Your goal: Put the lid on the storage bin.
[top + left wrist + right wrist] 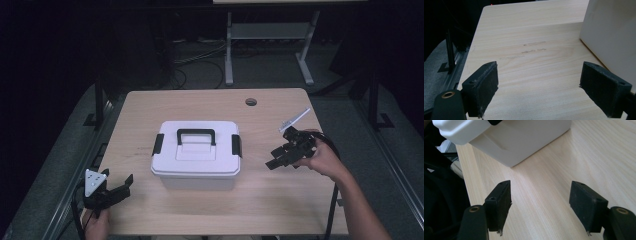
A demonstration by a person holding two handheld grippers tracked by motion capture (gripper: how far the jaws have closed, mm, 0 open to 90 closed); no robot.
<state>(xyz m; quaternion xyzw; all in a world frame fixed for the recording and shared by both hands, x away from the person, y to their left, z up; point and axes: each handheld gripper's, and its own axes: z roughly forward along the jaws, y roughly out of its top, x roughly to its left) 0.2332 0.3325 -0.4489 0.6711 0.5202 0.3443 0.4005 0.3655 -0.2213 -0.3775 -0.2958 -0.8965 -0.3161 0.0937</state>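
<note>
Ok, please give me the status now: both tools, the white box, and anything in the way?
Left tool open, empty, near table corner. Right tool open, empty, beside white storage box. Box lid on, side latches down. Nothing between tools and box.

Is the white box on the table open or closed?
Closed: the white box has its lid on flat, handle folded down, both black side latches against it.

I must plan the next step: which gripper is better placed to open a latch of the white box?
Probably the right gripper: open, it points at the white box near its right latch.
</note>
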